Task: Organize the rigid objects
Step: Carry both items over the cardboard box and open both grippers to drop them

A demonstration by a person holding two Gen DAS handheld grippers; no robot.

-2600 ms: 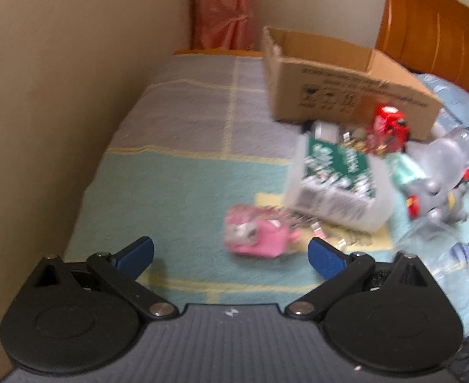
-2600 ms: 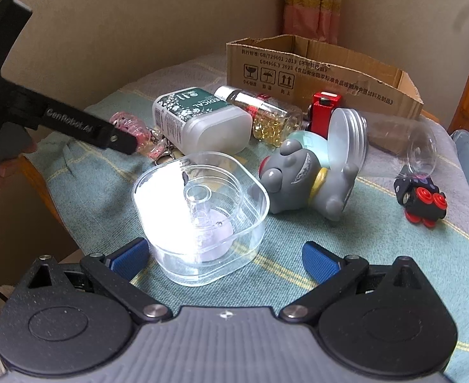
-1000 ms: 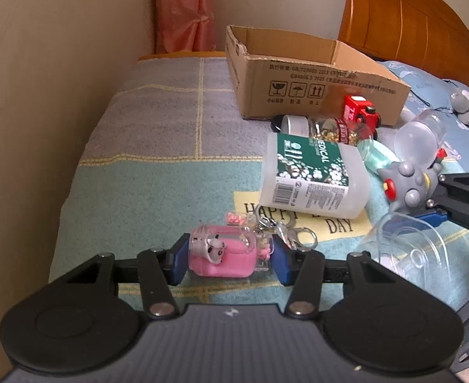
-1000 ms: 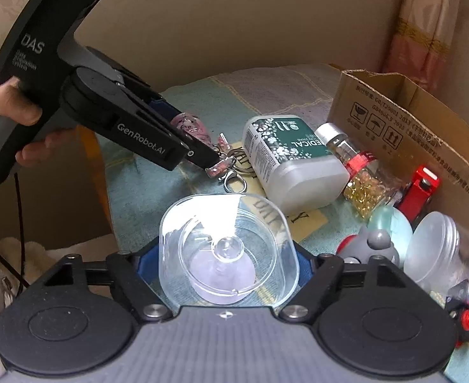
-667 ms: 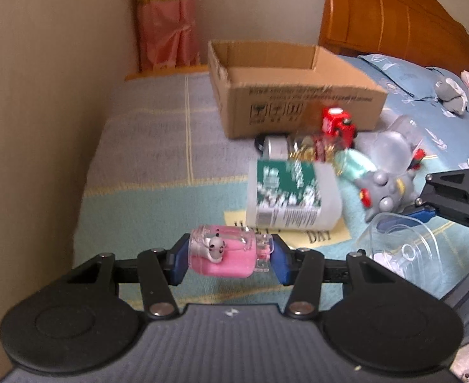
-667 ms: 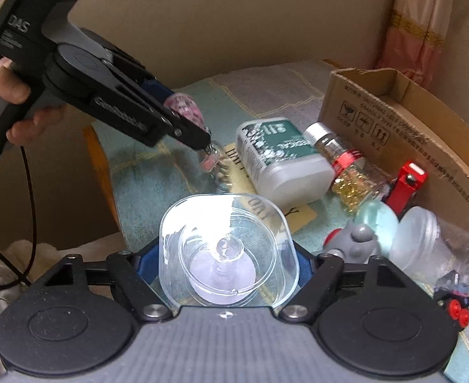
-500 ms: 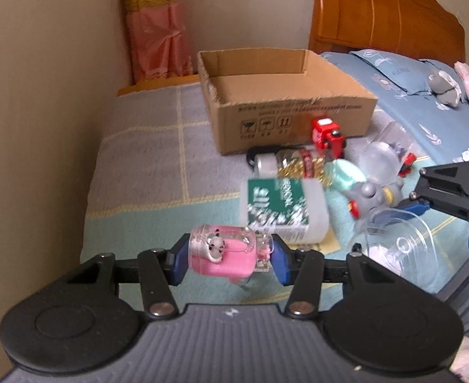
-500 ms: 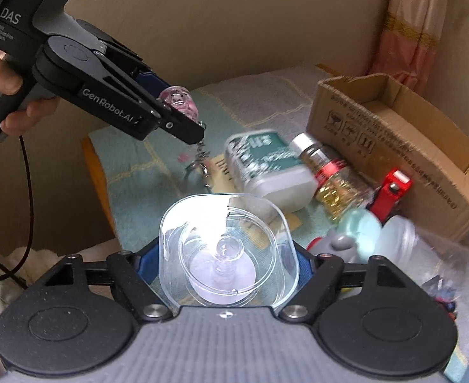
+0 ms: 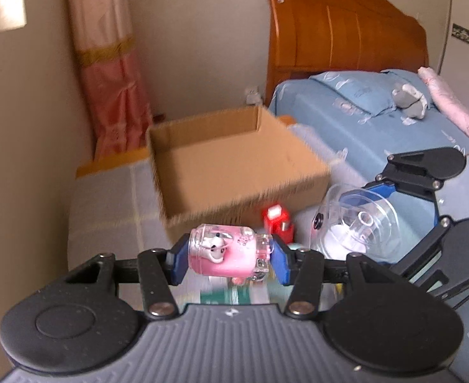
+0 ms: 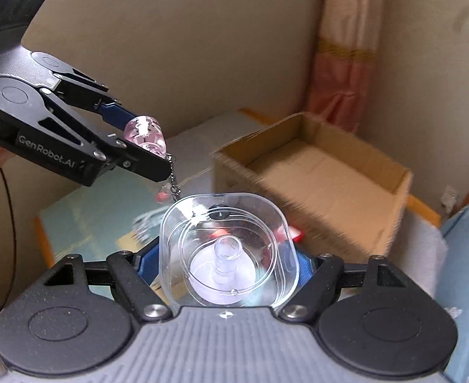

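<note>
My left gripper [image 9: 228, 257] is shut on a small pink keychain capsule [image 9: 226, 255], held sideways in the air; its chain [image 10: 173, 180] dangles below in the right wrist view. My right gripper [image 10: 229, 260] is shut on a clear square plastic container [image 10: 229, 252], also lifted; it shows at the right in the left wrist view [image 9: 355, 223]. An open cardboard box [image 9: 234, 166] lies ahead of both grippers with nothing visible inside. A red toy [image 9: 279, 221] sits just in front of the box.
The table with its checked cloth [image 9: 106, 210] runs along a beige wall at the left. A pink curtain [image 9: 113, 86] hangs behind the box. A bed with a blue cover [image 9: 377, 121] and a wooden headboard [image 9: 339, 35] stands to the right.
Both grippers have risen from the table with the capsule and the clear container in them. The box now shows from above, its inside visible, and the table clutter has dropped mostly out of view.
</note>
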